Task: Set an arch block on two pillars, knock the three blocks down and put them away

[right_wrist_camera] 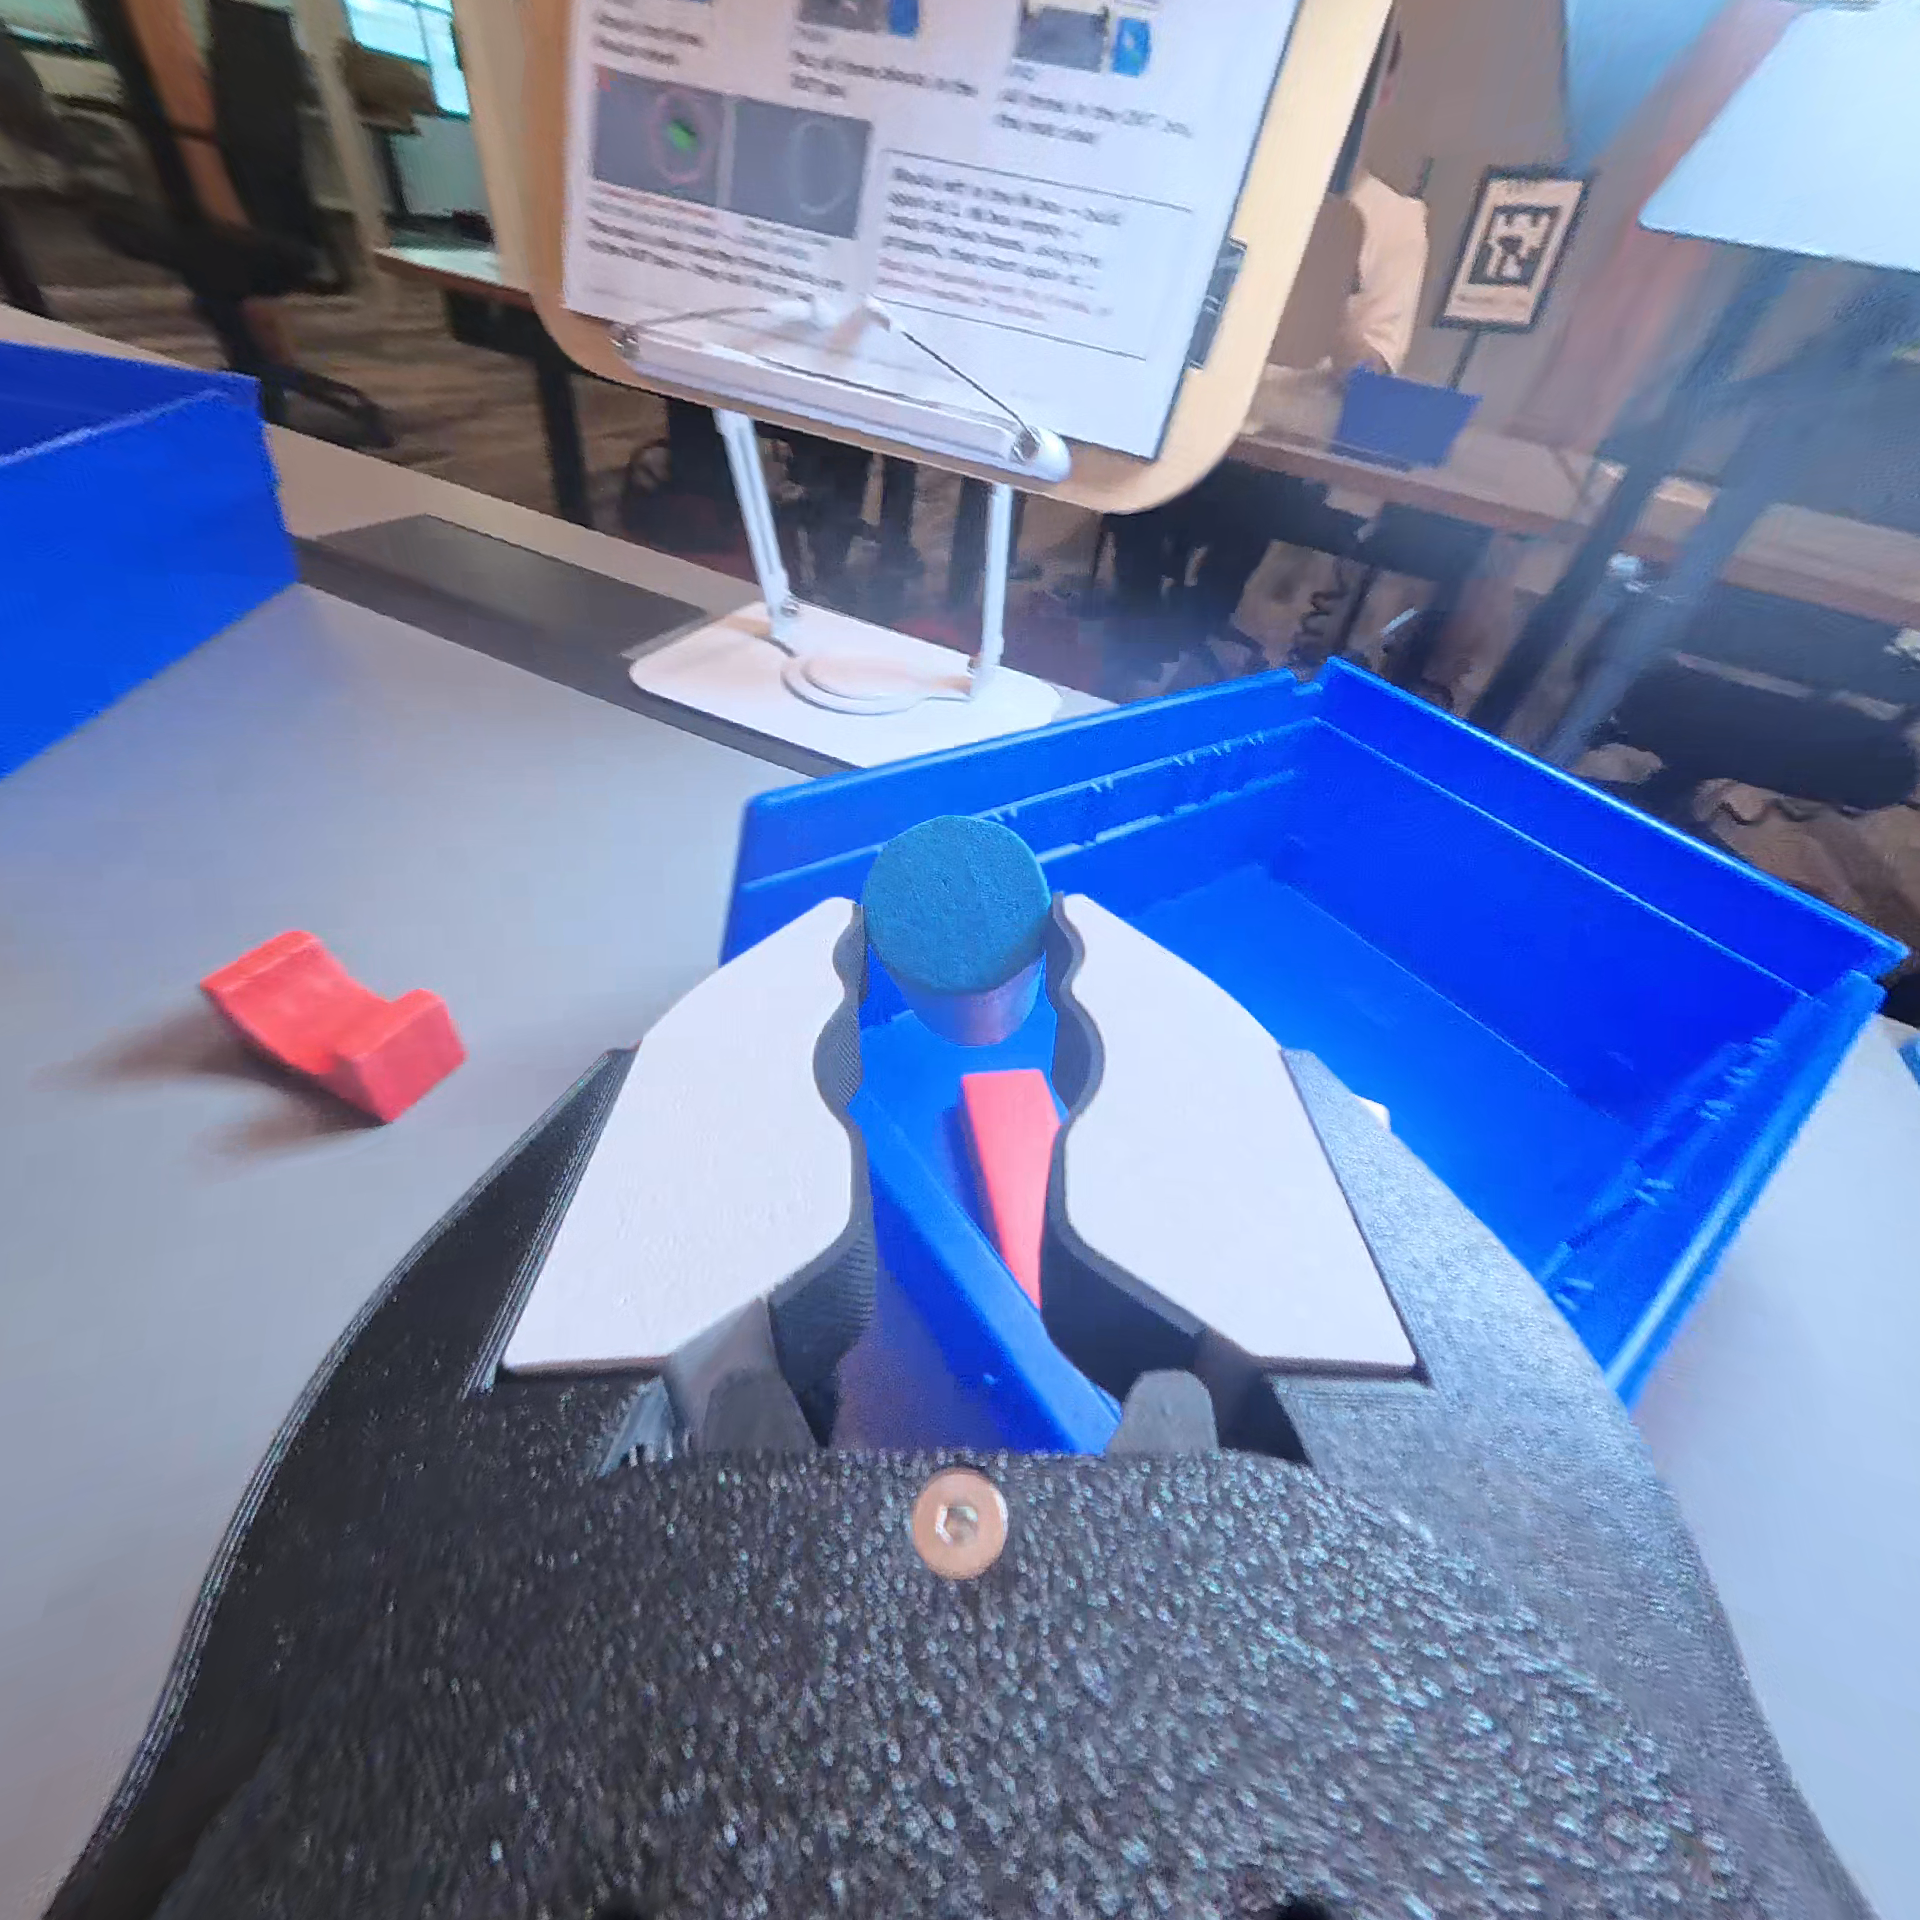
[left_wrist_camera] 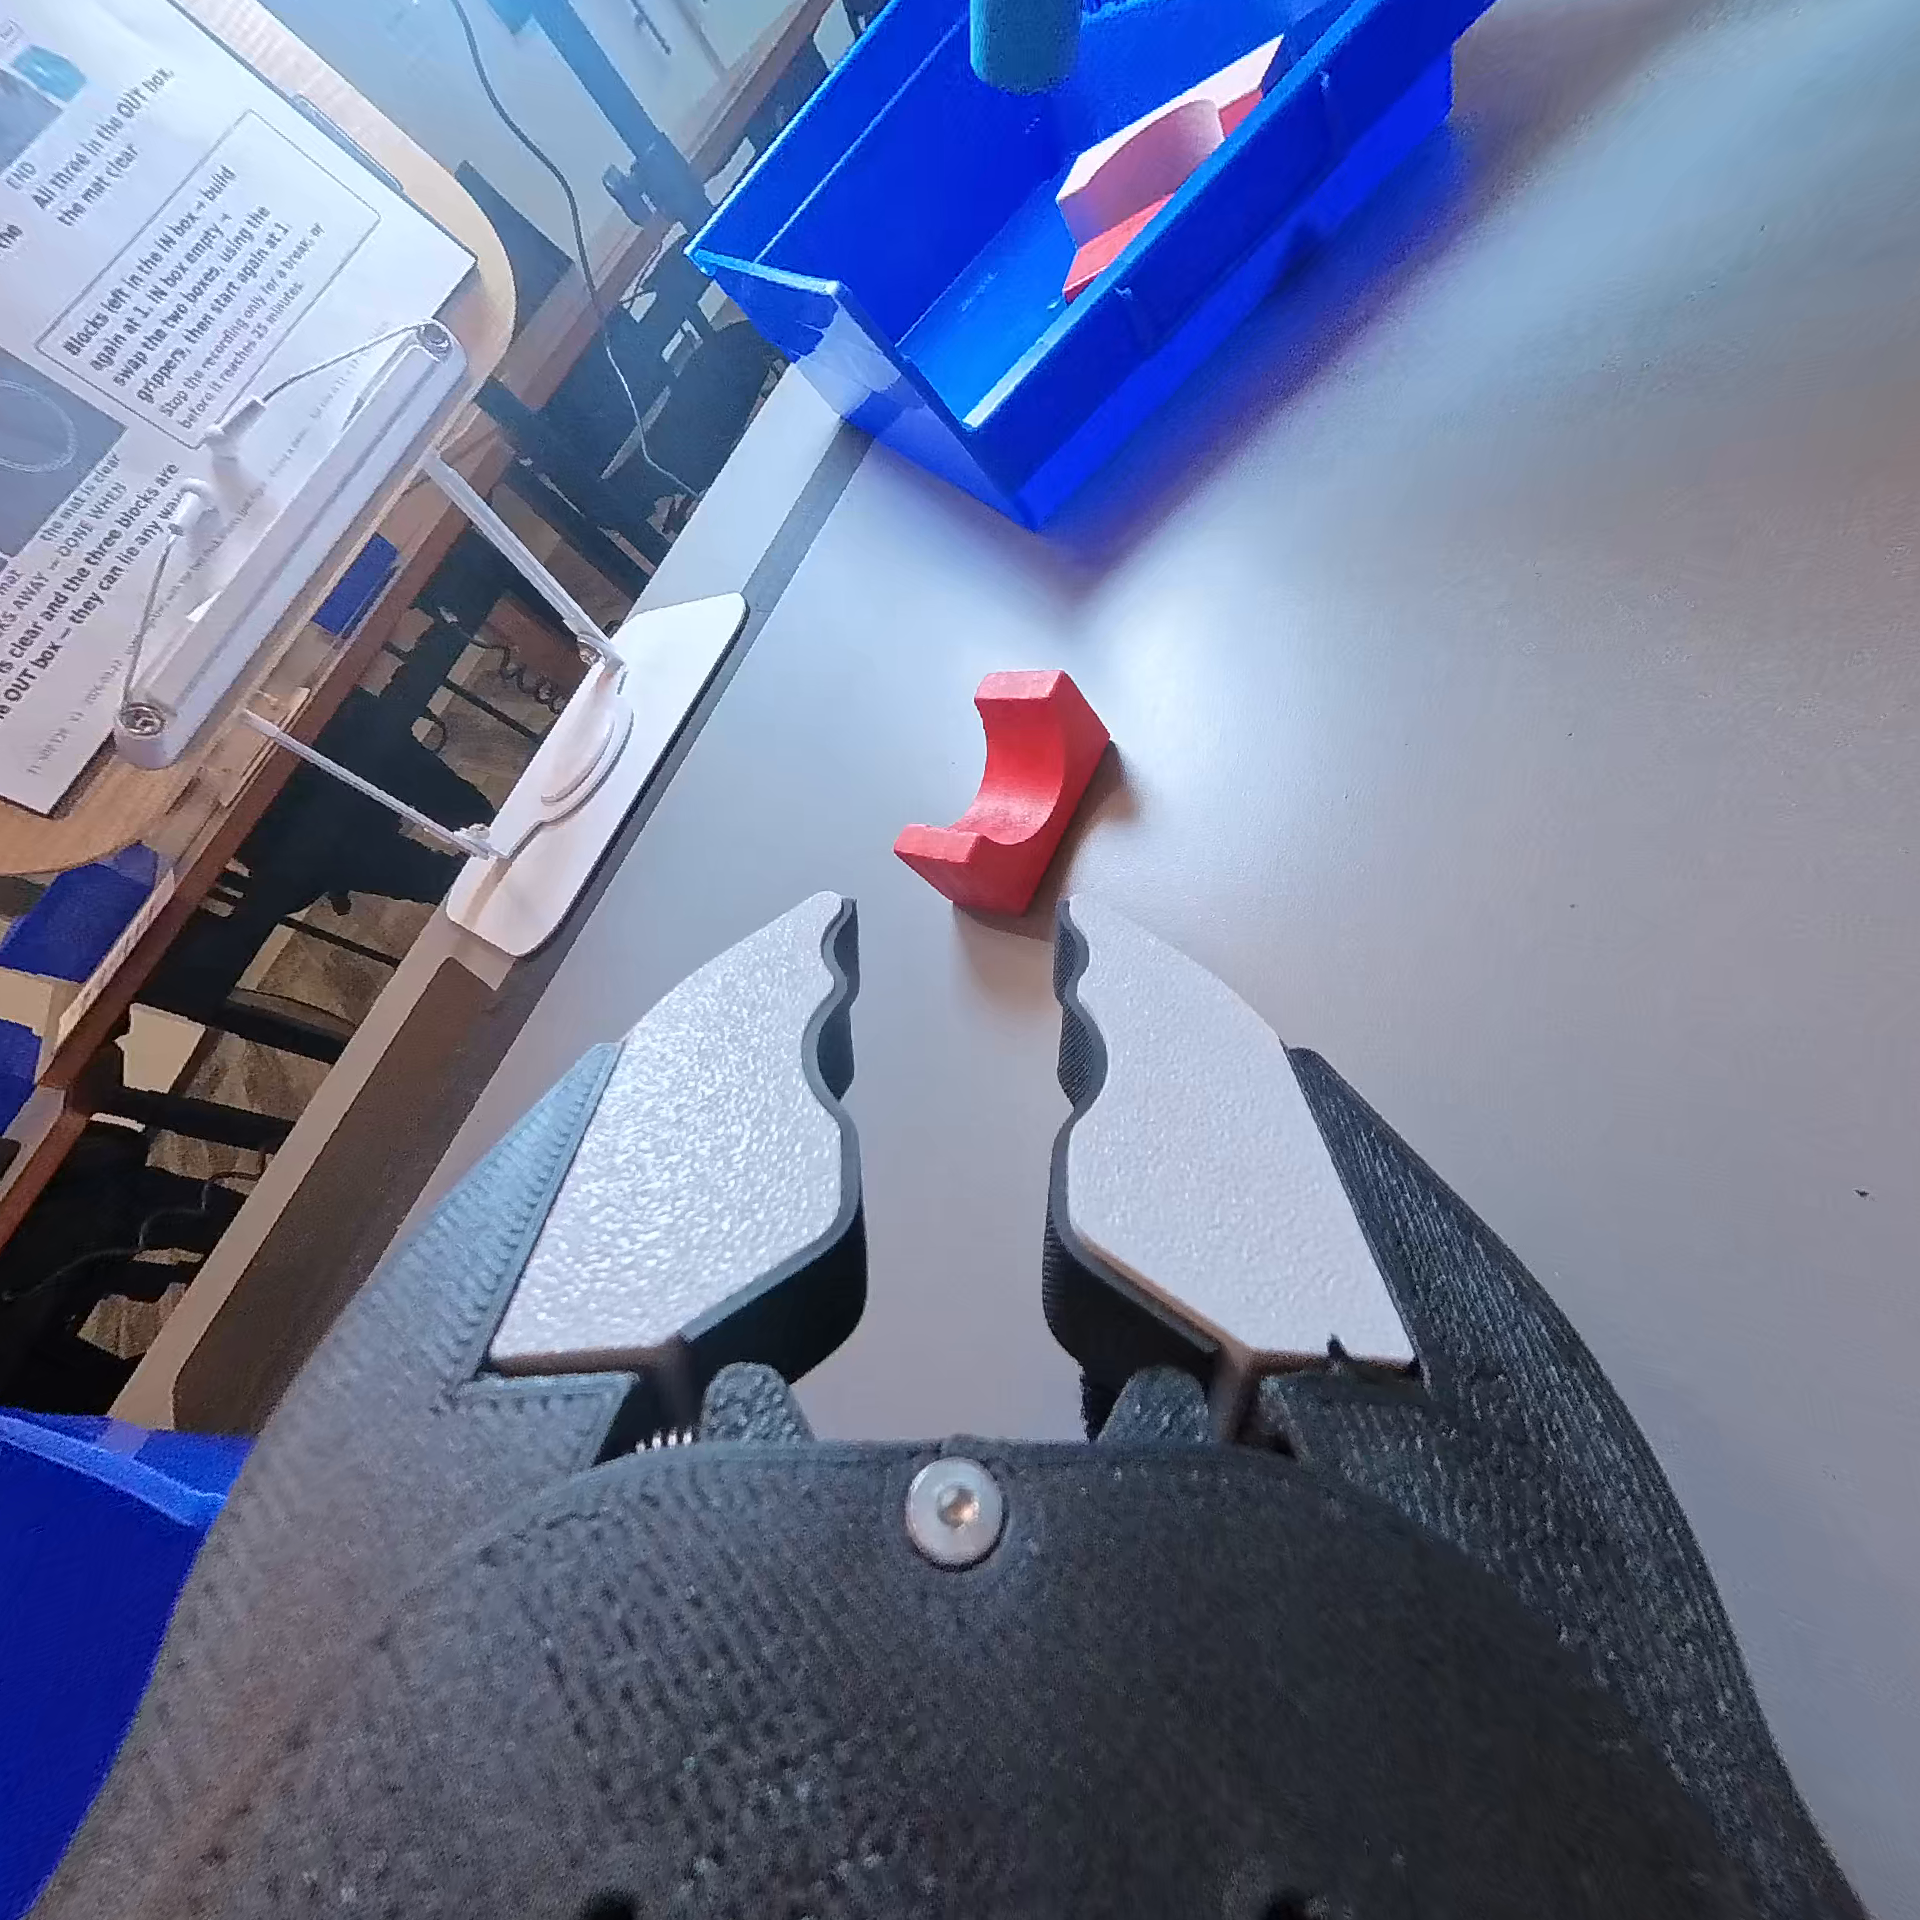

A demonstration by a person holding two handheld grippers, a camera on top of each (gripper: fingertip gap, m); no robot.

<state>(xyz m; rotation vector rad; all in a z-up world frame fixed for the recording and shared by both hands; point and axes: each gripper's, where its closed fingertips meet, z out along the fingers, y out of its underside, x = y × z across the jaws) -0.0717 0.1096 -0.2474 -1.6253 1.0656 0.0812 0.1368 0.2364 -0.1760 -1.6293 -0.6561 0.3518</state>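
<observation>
Just beyond left claw (left_wrist_camera: 956, 914): arch block (left_wrist_camera: 1003, 795)

The arch block (left_wrist_camera: 1003, 795) lies on the desk (left_wrist_camera: 1455, 935), just ahead of the left gripper (left_wrist_camera: 956, 935). Farther back stands a bin (right_wrist_camera: 1558, 935) with a wedge-shaped block (left_wrist_camera: 1143, 171) lying inside. The right gripper (right_wrist_camera: 956, 951) hangs over the bin's near wall, a cylinder (right_wrist_camera: 954, 914) between its fingers. Behind the bin, at the desk's far edge, stands a document stand (right_wrist_camera: 883, 665). Another bin (right_wrist_camera: 125, 561) sits far left.
</observation>
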